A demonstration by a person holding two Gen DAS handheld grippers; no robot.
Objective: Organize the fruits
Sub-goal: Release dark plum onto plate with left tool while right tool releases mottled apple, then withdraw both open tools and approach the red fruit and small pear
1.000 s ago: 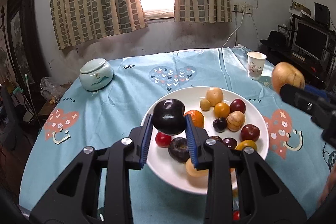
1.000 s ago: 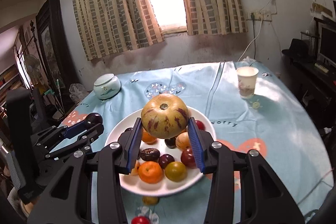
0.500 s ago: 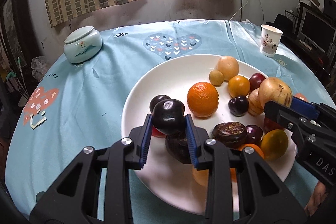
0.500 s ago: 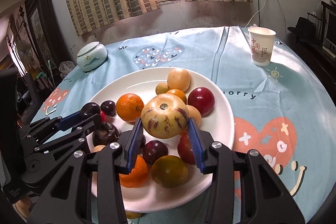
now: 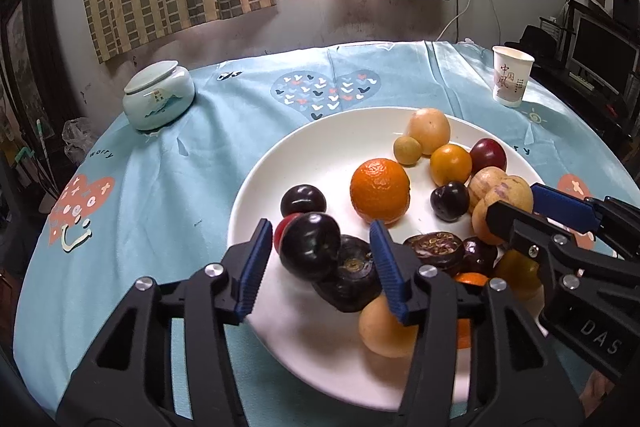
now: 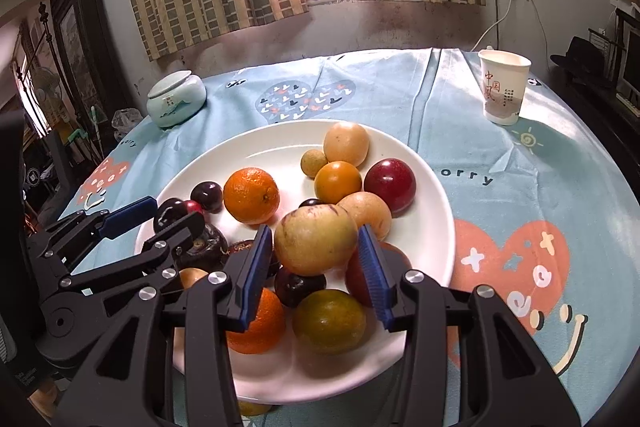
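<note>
1. The left gripper (image 5: 318,263) has just been opening. A dark plum (image 5: 310,247) sits between its jaws, resting on a darker fruit (image 5: 352,279) at the plate's (image 5: 256,199) 7 o'clock edge. A gap shows on both sides, so the plum looks released, not clamped.
2. The right gripper (image 6: 316,263) stands partly open around a speckled yellow fruit (image 6: 316,241) low over the pile at the plate's centre-right. The left pad meets the skin; at the right pad I cannot tell whether there is contact, so I judge it held at most lightly.
3. Risk: the plum is perched on a round fruit, not on the plate. Pulling the left gripper back could nudge it so that it rolls toward the rim and onto the desk (image 5: 160,187).
4. Risk: the yellow fruit sits above other rounded fruits. Letting go here may shove its neighbours, such as the red plum (image 6: 390,183) at 2 o'clock, outward.
5. Risk: the grippers are near each other, the right at 3 o'clock of the left; a careless retreat could make them collide.
</note>
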